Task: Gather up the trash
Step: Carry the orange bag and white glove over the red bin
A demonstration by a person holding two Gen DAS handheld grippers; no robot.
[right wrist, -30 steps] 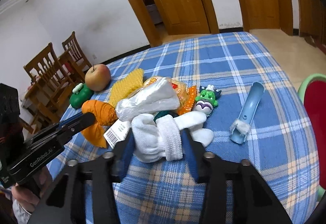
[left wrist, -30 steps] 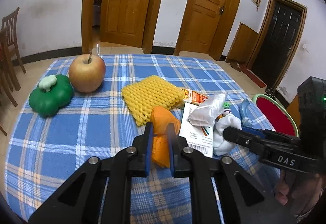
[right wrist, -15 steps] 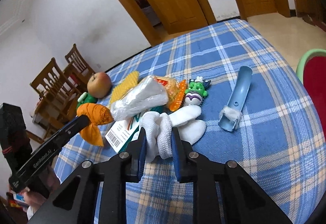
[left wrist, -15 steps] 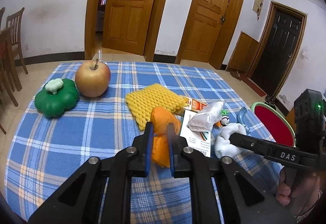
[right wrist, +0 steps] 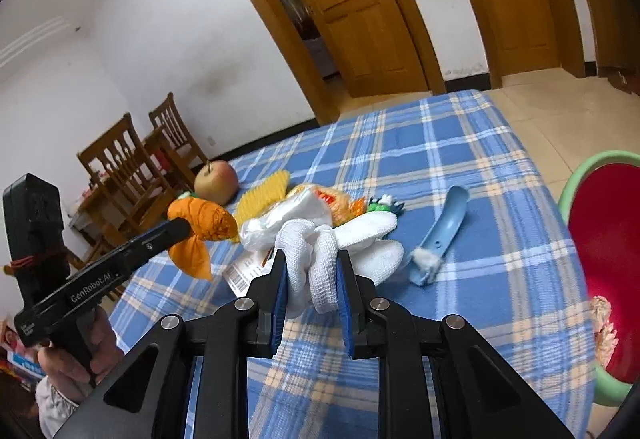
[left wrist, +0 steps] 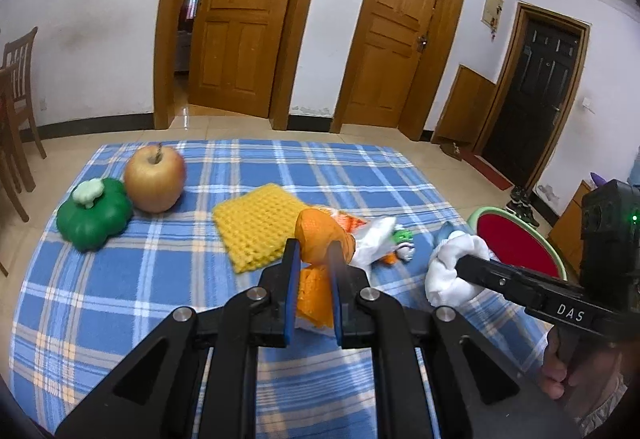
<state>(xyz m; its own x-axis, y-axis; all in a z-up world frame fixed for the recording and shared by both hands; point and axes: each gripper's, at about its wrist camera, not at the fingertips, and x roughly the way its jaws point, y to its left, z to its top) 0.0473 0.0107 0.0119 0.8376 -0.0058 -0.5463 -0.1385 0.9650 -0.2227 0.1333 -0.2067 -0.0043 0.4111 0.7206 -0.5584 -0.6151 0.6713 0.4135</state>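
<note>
- A green toy vegetable [left wrist: 94, 215] sits near the left edge of the table [left wrist: 120, 299], which wears a blue plaid cloth.
- An apple [left wrist: 155, 178] stands just beside it, touching or nearly so, toward the far left corner.
- A yellow foam net [left wrist: 260, 225] lies flat near the middle of the table.
- The left gripper [left wrist: 313, 271] is clamped on an orange wrapper [left wrist: 320, 239] — the crumpled top bulges above the fingertips and the tail hangs between the blue pads, lifted off the cloth.
- Behind the wrapper, a heap of litter lies on the table: a clear plastic bag [right wrist: 288, 215], an orange snack packet [right wrist: 336, 199] and a white barcode label [right wrist: 240, 275] partly under the bag.
- A small green and white toy figure [right wrist: 382, 204] lies just beside the heap, on its right.
- The right gripper [right wrist: 312, 279] has just been closing and now pinches a white sock bundle [right wrist: 316, 259] between its pads; the bundle's far end trails toward the heap.
- A light blue shoehorn [right wrist: 444, 227] lies toward the right edge, a tuft of white fluff [right wrist: 424, 261] on its near end.
- A bin with a green rim and red inside [right wrist: 600, 263] stands past the table's right edge.
</note>
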